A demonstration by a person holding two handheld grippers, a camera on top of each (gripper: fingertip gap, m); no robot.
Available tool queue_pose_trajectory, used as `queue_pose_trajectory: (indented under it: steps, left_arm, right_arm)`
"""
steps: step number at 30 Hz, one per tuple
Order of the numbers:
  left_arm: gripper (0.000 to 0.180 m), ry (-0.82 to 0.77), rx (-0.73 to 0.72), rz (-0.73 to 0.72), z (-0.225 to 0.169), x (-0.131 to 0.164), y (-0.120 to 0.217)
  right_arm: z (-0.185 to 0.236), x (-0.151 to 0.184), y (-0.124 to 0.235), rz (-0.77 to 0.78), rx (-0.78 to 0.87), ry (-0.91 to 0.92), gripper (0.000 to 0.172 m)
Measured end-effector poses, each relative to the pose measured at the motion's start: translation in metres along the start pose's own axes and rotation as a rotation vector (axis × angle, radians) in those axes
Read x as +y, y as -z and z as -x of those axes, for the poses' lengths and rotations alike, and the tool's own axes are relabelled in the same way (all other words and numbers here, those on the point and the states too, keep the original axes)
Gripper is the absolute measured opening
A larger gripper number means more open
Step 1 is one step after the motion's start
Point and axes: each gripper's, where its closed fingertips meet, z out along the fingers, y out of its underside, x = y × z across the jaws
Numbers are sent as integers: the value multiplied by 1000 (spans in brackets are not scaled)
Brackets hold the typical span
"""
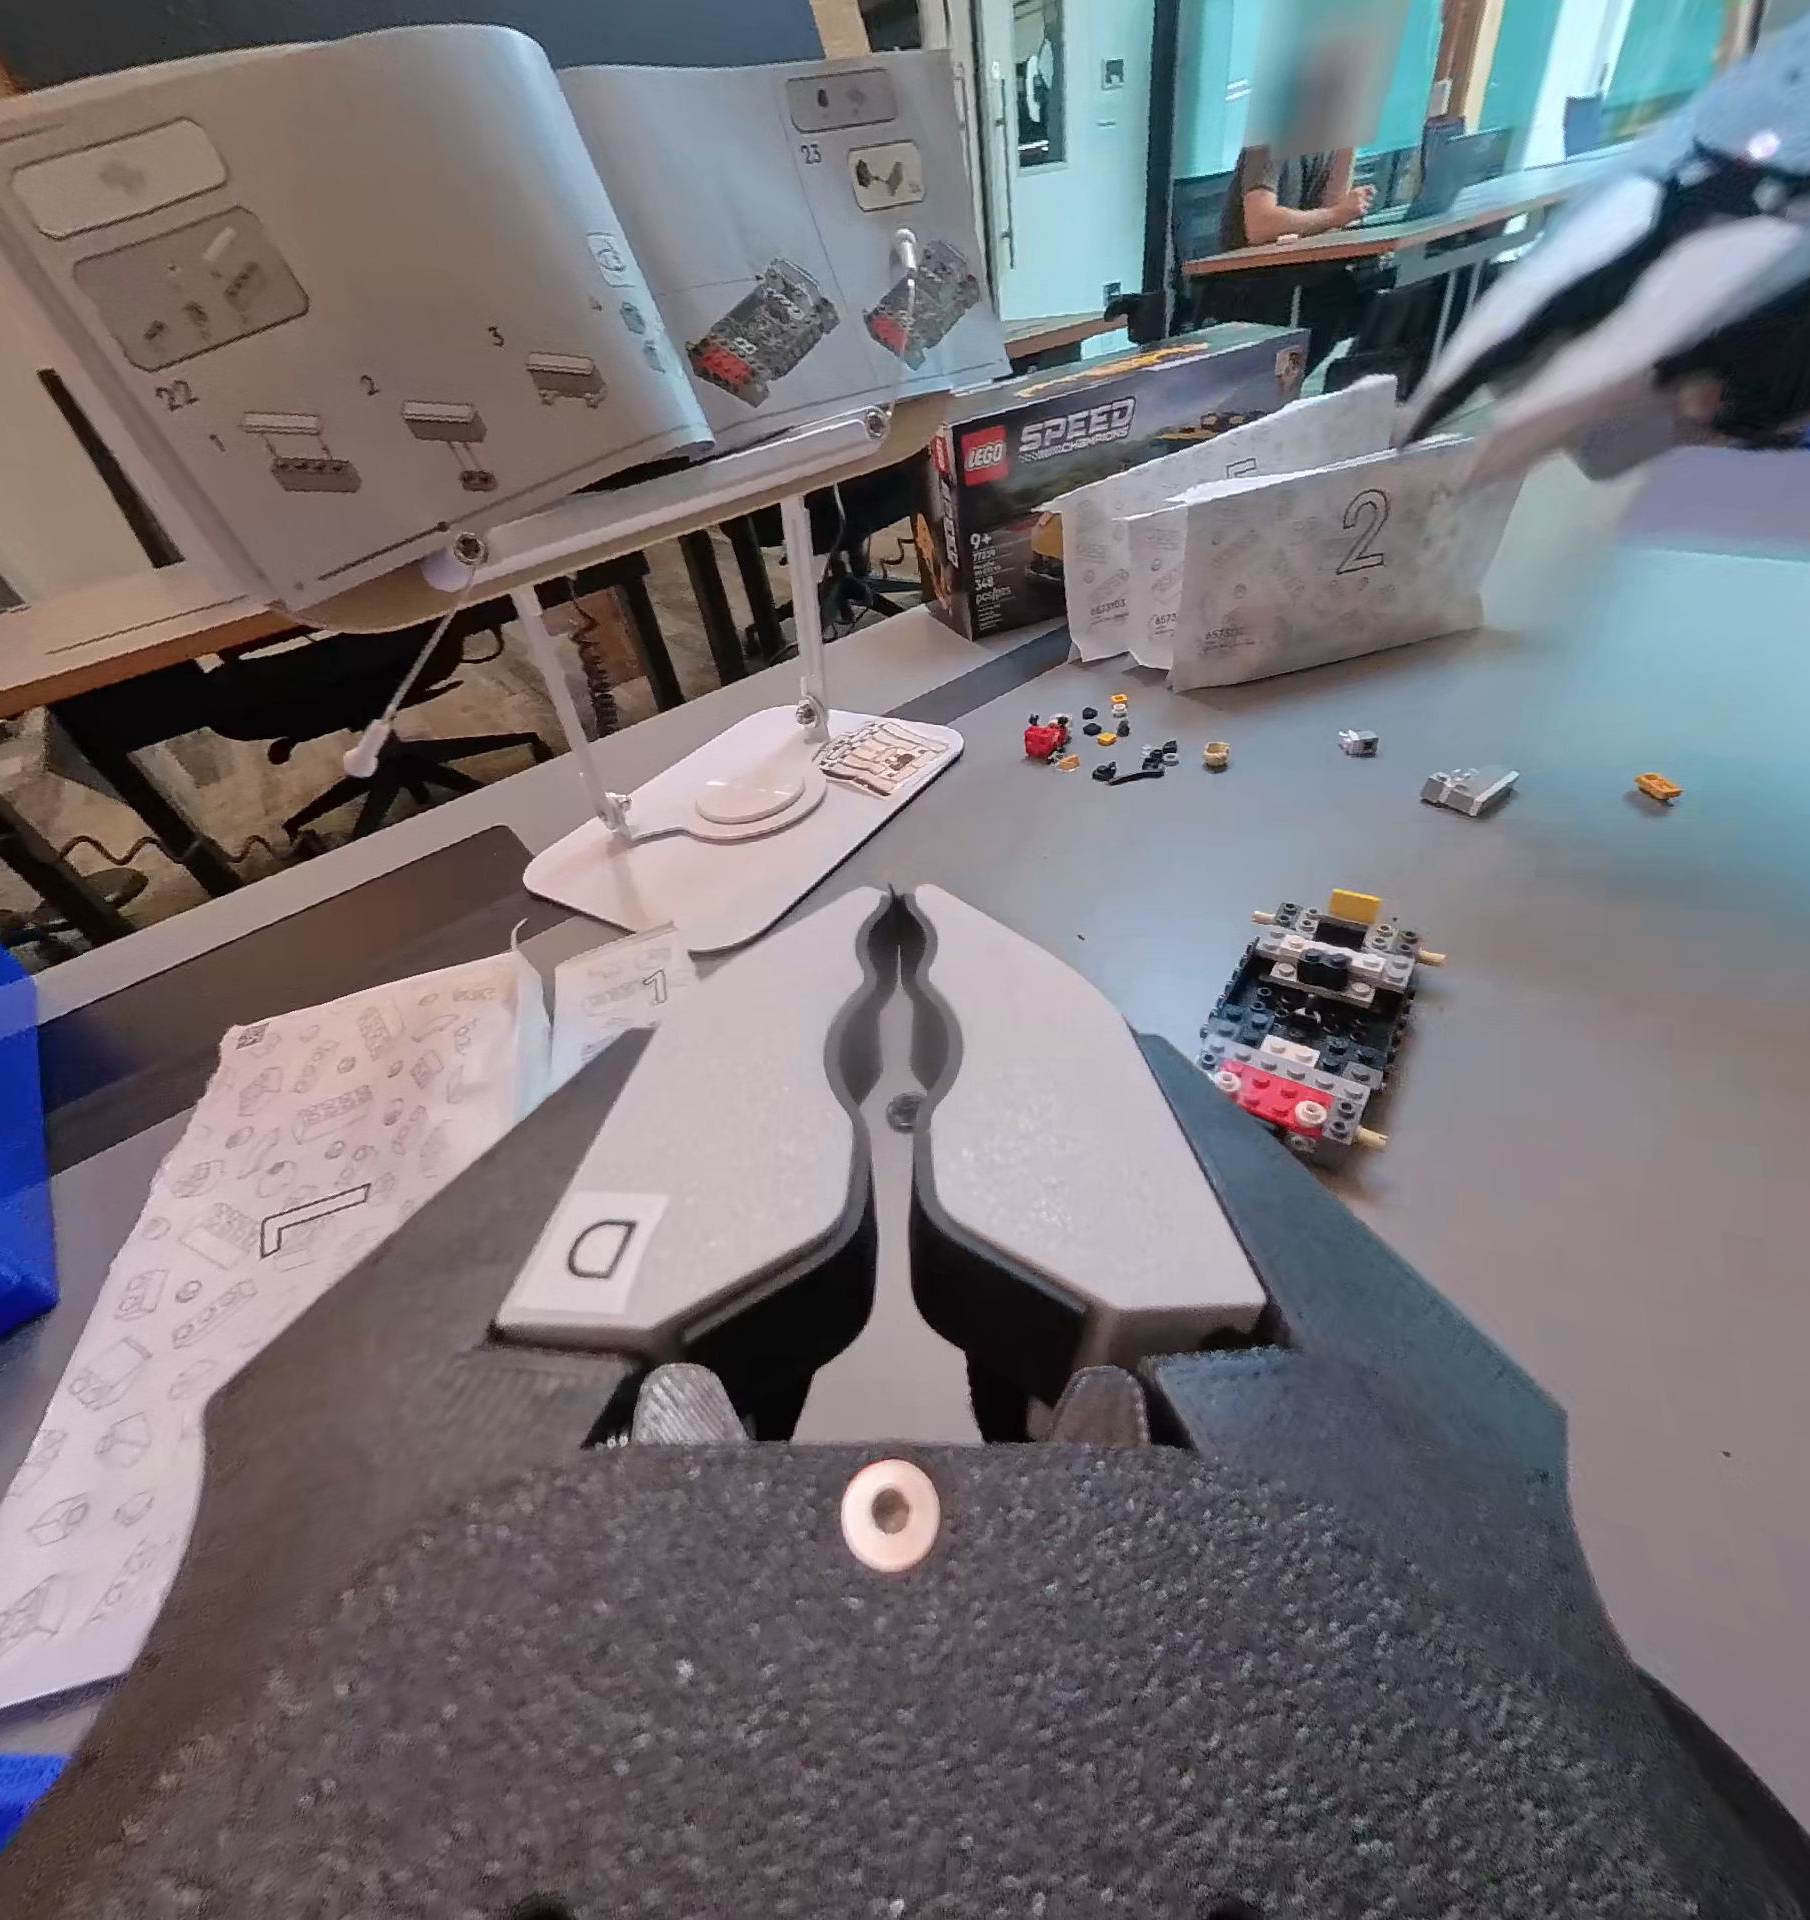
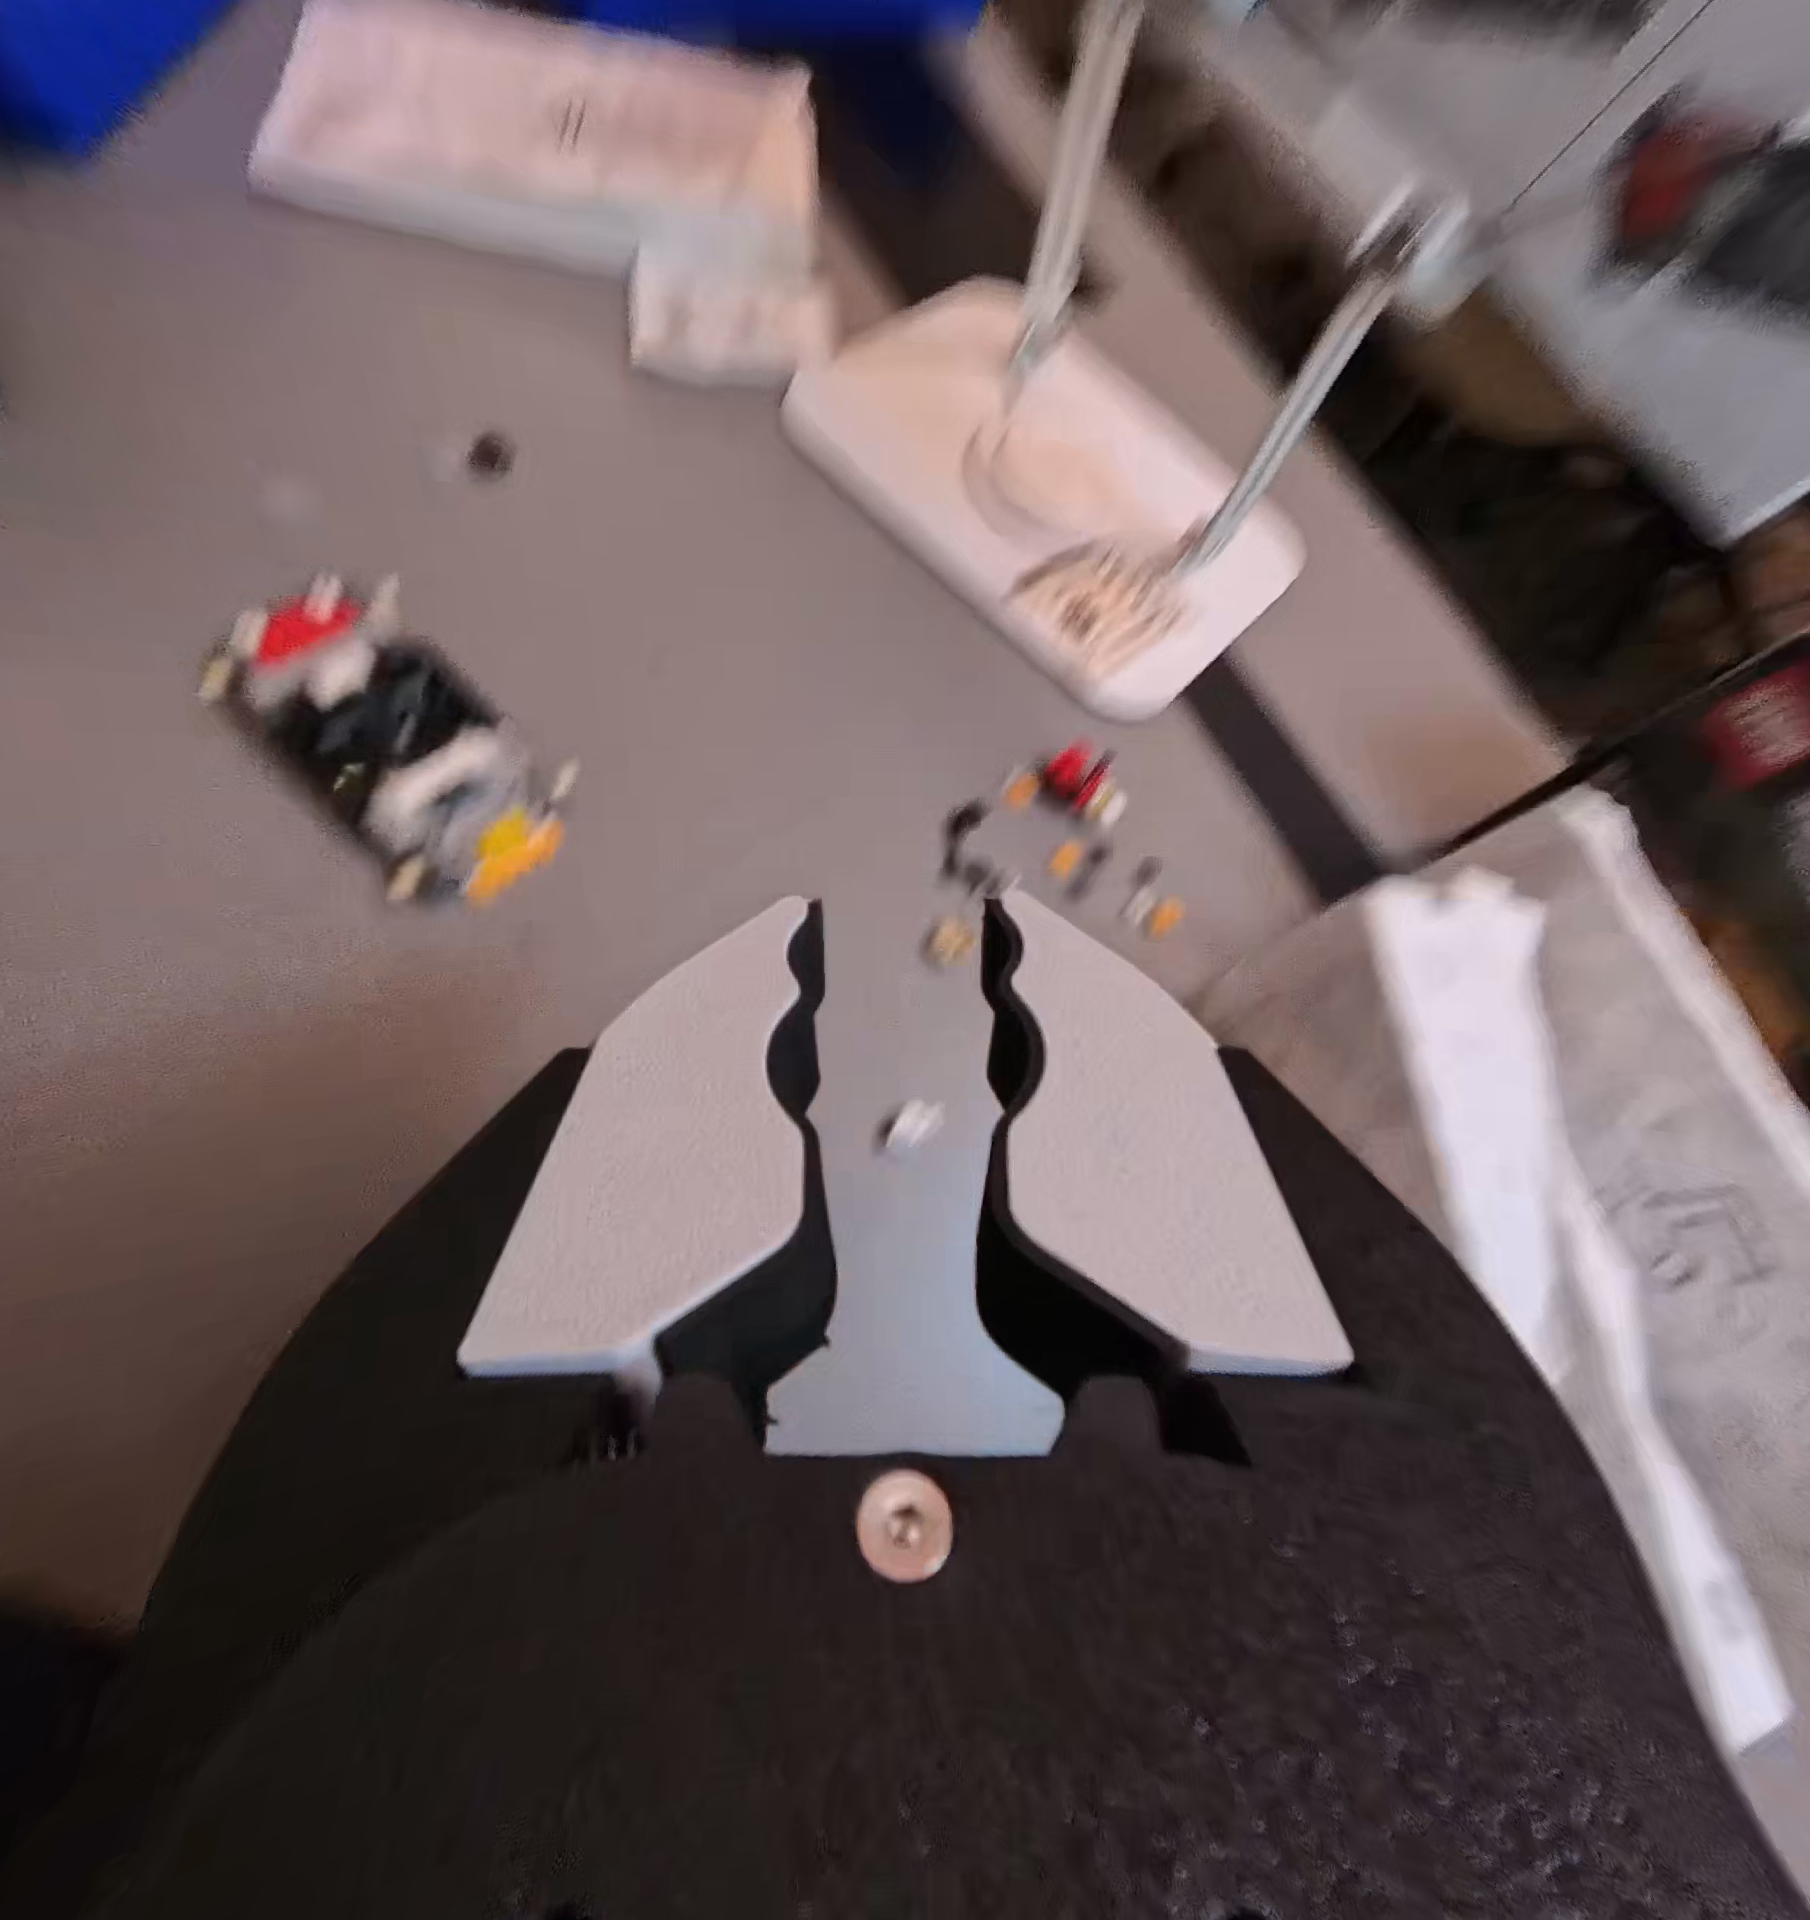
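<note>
Bright, even indoor light; soft shadows. Left wrist view sharp, with fisheye bending at edges. Right wrist view heavily motion-blurred throughout.

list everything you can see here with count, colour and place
table: one, grey, under everything
car build: one, black, grey, red and yellow, right of the left gripper
loose pieces: a small cluster, mixed colours, mid table
grey pieces: two, right of the cluster
orange piece: one, far right
bags: three upright, white, by the box
box: one, dark, behind the bags
flat bags: two, white, near left
stand: one, white, holds the booklet
left gripper: shut, empty
right gripper: open, above the loose pieces
</note>
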Motion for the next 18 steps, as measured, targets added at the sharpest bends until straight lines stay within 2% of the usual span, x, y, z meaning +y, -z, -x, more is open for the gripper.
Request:
queue_pose_trajectory:
  steps: [2,5,10,11,12,14,16,18]
  left_arm:
    - [0,0,21,5,-5,1,-3]
    - [0,30,93,8,-19,1,-10]
    - [0,104,252,24,-55,-1,-26]
    - [0,116,281,34,-63,-1,-29]
    - [0,129,311,45,-70,0,-30]
    - [0,152,361,62,-85,0,-34]
    - [0,181,405,83,-99,0,-39]
    - [10,251,469,103,-115,-2,-48]
  right_arm:
    - [28,44,9,117,-80,1,31]
    - [54,93,7,196,-136,-46,36]
    - [57,119,-26,240,-112,-27,40]
    - [60,121,-32,251,-143,-43,33]
    - [62,122,-36,271,-163,-50,18]
    - [66,112,-40,247,-174,-19,17]
    - [73,80,-39,119,-132,28,17]
    - [85,37,-35,-44,-41,109,17]
